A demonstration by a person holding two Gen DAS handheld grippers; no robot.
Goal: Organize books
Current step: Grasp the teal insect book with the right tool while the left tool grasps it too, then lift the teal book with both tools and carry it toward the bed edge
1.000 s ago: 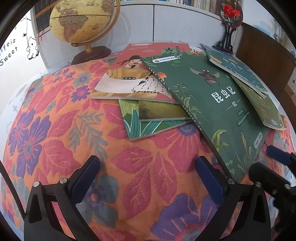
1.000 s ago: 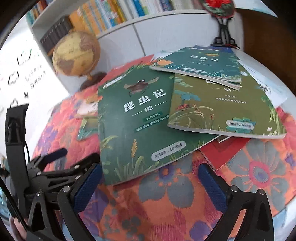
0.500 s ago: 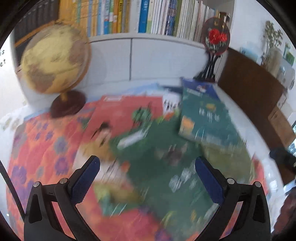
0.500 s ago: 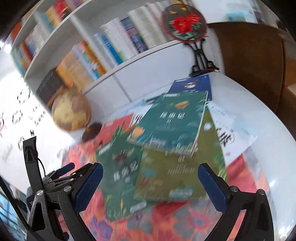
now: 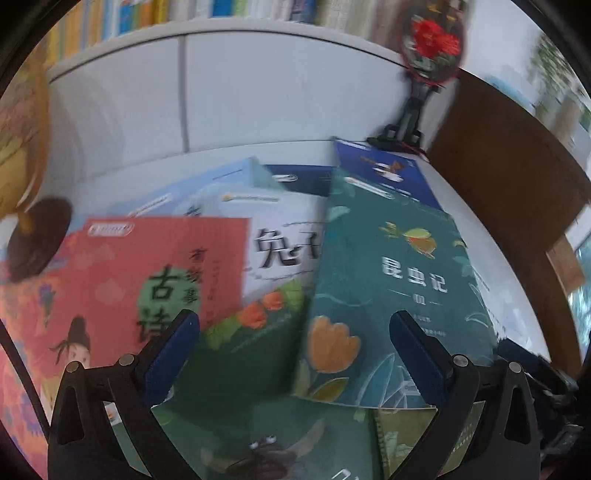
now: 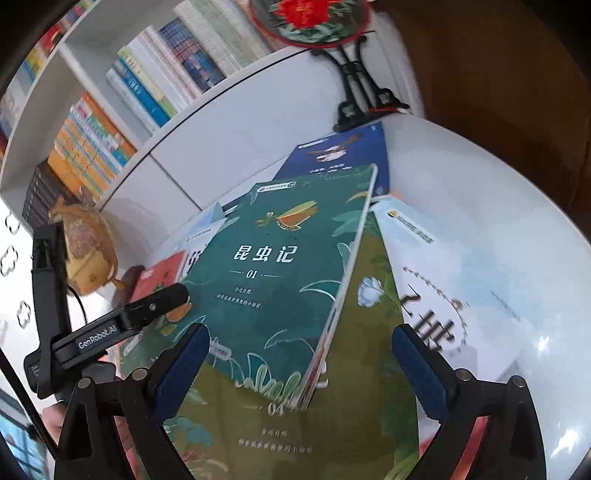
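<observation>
Several thin books lie in an overlapping heap on the table. A teal book marked 01 (image 5: 399,291) (image 6: 280,273) rests on top, over an olive book marked 04 (image 6: 295,417). To the left lie a red book (image 5: 147,273) and a white book (image 5: 280,236); a blue book (image 5: 384,173) (image 6: 343,151) lies at the far end. My left gripper (image 5: 295,347) hovers open above the heap, nothing between its fingers. My right gripper (image 6: 301,358) is open too, over the near edge of the teal book. The left gripper's body (image 6: 110,328) shows at the right view's left side.
A white bookcase (image 5: 229,85) (image 6: 192,147) full of upright books stands behind the table. A globe (image 6: 88,254) sits at the left, a red-flower fan on a black stand (image 5: 432,44) (image 6: 314,18) at the back right, a brown cabinet (image 5: 509,158) beyond it.
Both grippers have moved forward over the heap, from the floral cloth's near edge to above the far books. Both stay open and hold nothing.
</observation>
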